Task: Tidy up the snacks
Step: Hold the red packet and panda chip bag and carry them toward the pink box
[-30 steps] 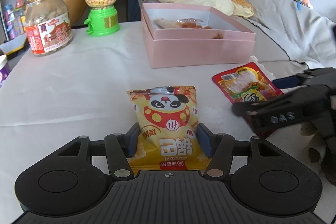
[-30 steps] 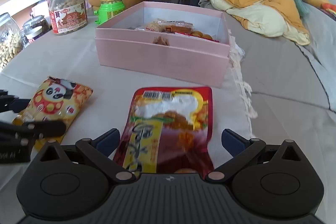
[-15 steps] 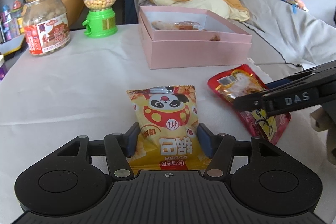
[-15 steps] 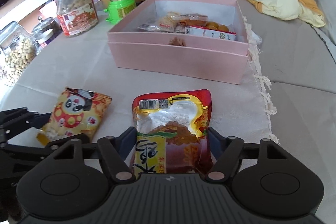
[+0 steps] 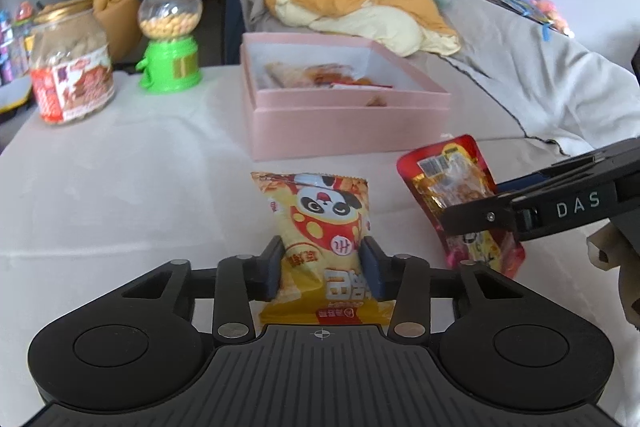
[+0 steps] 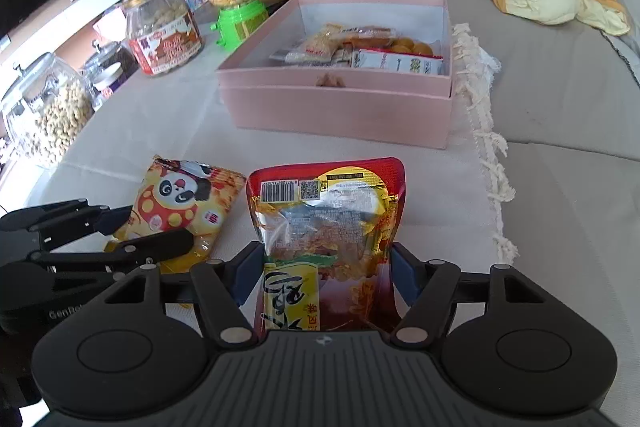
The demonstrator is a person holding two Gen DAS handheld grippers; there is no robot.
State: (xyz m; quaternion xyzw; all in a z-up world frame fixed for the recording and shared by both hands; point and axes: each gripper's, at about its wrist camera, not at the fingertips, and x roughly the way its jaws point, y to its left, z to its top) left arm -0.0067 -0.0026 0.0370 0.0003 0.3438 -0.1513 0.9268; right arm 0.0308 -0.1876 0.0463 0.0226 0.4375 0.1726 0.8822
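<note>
A yellow panda snack packet lies on the white cloth. My left gripper is closing on its near end, and both pads pinch the wrapper inward. A red snack pouch stands tilted up off the cloth. My right gripper is closing on its lower half, with both pads against its sides. In the left wrist view the red pouch hangs to the right in the right gripper. Behind both stands an open pink box holding several wrapped snacks.
A labelled biscuit jar and a green gumball dispenser stand at the back left. A glass jar of nuts sits at the far left edge. The cloth's fringed edge meets a grey sofa on the right, with orange bedding behind.
The left jaws have closed in and now squeeze the panda packet. The right jaws closed on the red pouch and raised it, so it tilts up from the cloth.
</note>
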